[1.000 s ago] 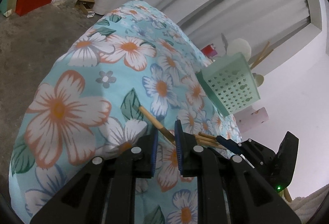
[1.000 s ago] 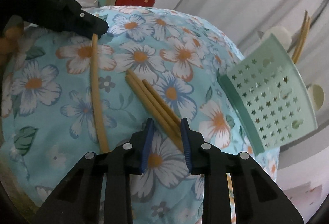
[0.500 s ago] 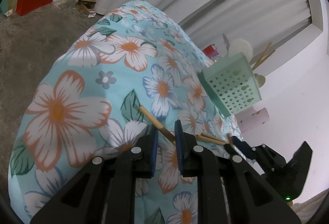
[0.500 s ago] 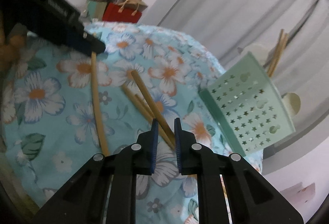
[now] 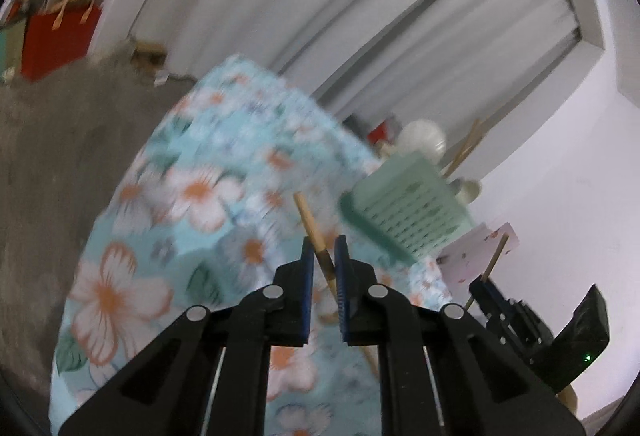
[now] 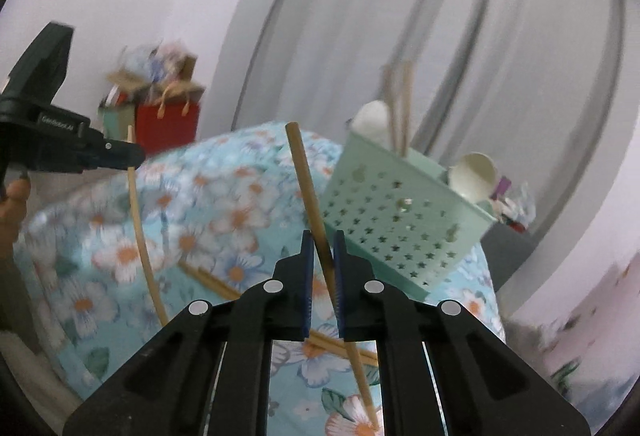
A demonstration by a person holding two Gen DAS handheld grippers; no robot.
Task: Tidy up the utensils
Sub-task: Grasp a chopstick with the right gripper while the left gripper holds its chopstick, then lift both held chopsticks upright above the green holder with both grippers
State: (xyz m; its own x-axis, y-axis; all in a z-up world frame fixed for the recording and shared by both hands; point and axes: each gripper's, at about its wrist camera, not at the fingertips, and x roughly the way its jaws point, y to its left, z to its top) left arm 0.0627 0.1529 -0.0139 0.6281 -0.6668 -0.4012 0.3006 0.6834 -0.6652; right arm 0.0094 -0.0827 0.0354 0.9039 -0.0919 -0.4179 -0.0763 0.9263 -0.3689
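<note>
My left gripper (image 5: 322, 256) is closing its jaws on a wooden chopstick (image 5: 310, 220), which it holds above the flowered tablecloth (image 5: 192, 196). My right gripper (image 6: 321, 252) is also closing, its pads gripping a second chopstick (image 6: 304, 176) that tilts up and to the left. Each gripper shows in the other's view: the right gripper (image 5: 480, 286) with its thin stick (image 5: 496, 252), the left gripper (image 6: 136, 156) with its stick (image 6: 140, 232) hanging down. A mint green perforated basket (image 6: 400, 220) holds white spoons (image 6: 476, 172) and upright chopsticks (image 6: 398, 104). More chopsticks (image 6: 208, 280) lie on the cloth.
The basket (image 5: 408, 212) stands at the table's far right. A pink box (image 5: 480, 248) sits behind it. A red gift bag (image 6: 168, 124) and cartons stand on the floor beyond the table. Grey curtains hang behind. A person's hand (image 6: 16, 196) holds the left gripper.
Both grippers have closed on a chopstick each and risen, lifting the sticks off the cloth. The right gripper has rolled, so its stick now stands steeper.
</note>
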